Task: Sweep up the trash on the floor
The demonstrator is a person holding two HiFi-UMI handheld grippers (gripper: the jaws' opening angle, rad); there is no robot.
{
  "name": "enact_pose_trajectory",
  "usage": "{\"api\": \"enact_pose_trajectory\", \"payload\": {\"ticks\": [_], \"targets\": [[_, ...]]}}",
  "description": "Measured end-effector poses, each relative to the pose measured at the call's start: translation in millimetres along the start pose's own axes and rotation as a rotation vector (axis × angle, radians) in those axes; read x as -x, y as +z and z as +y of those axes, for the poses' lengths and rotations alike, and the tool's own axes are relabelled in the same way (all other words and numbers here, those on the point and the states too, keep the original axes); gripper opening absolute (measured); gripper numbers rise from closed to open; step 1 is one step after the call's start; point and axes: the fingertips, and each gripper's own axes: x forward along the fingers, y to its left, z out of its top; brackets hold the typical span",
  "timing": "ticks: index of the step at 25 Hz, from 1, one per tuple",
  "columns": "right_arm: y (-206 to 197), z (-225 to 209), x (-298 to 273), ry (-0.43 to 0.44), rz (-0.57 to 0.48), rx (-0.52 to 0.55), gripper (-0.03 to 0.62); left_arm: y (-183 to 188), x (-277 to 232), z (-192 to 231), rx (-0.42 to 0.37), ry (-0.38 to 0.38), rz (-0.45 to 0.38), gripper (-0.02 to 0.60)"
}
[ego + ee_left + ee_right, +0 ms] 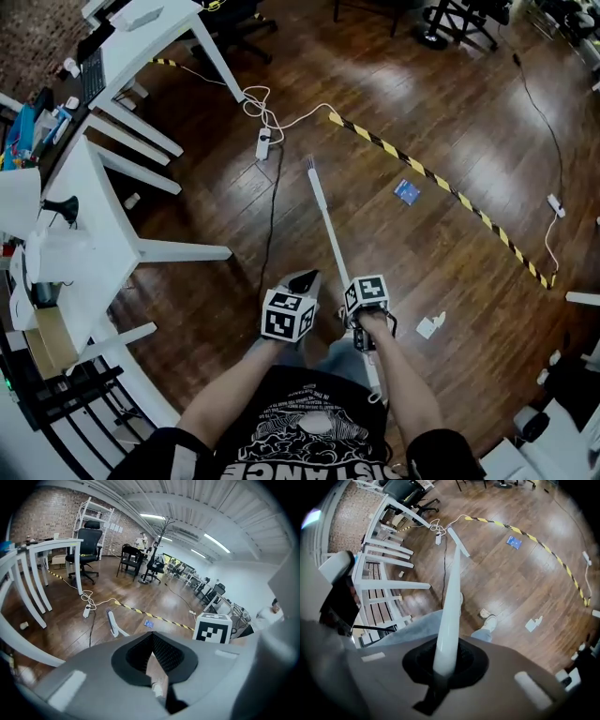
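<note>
A white broom has its long handle (pixel 330 230) running up across the wooden floor to the brush head (pixel 310 165). My right gripper (pixel 360 323) is shut on the handle's lower part; in the right gripper view the handle (pixel 452 588) passes between the black pads of the right gripper (pixel 446 660). My left gripper (pixel 303 278) hangs just left of it, and the jaws of the left gripper (pixel 152 639) are shut with nothing held. A blue card (pixel 406 191) lies right of the brush head. A crumpled white paper (pixel 430 325) lies right of my right hand.
White desks (pixel 94 220) and their legs line the left side. A power strip (pixel 263 143) with a looped white cord lies near the brush head. Yellow-black tape (pixel 441 183) crosses the floor diagonally. Office chairs stand at the top. My shoe (pixel 490 622) is below the handle.
</note>
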Motion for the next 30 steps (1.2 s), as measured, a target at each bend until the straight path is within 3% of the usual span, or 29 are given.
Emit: {"api": "enact_pose_trajectory", "payload": {"ticks": [7, 11, 13, 16, 23, 30], "targets": [[78, 78, -40, 0.157, 0.032, -0.112, 0.0, 28, -6, 91, -0.043, -0.011, 0.068, 0.005], [110, 109, -55, 0.29, 0.049, -0.18, 0.0, 43, -14, 129, -0.038, -0.004, 0.086, 0.005], [117, 113, -63, 0.288, 0.064, -0.175, 0.0, 48, -19, 140, -0.044, -0.008, 0.092, 0.005], [121, 114, -70, 0.292, 0.074, -0.185, 0.0, 53, -26, 148, -0.047, -0.021, 0.102, 0.005], [131, 105, -62, 0.437, -0.006, -0.37, 0.0, 51, -38, 146, -0.058, -0.07, 0.142, 0.005], [131, 92, -56, 0.469, -0.041, -0.435, 0.0, 51, -49, 128, -0.099, -0.126, 0.174, 0.005]]}}
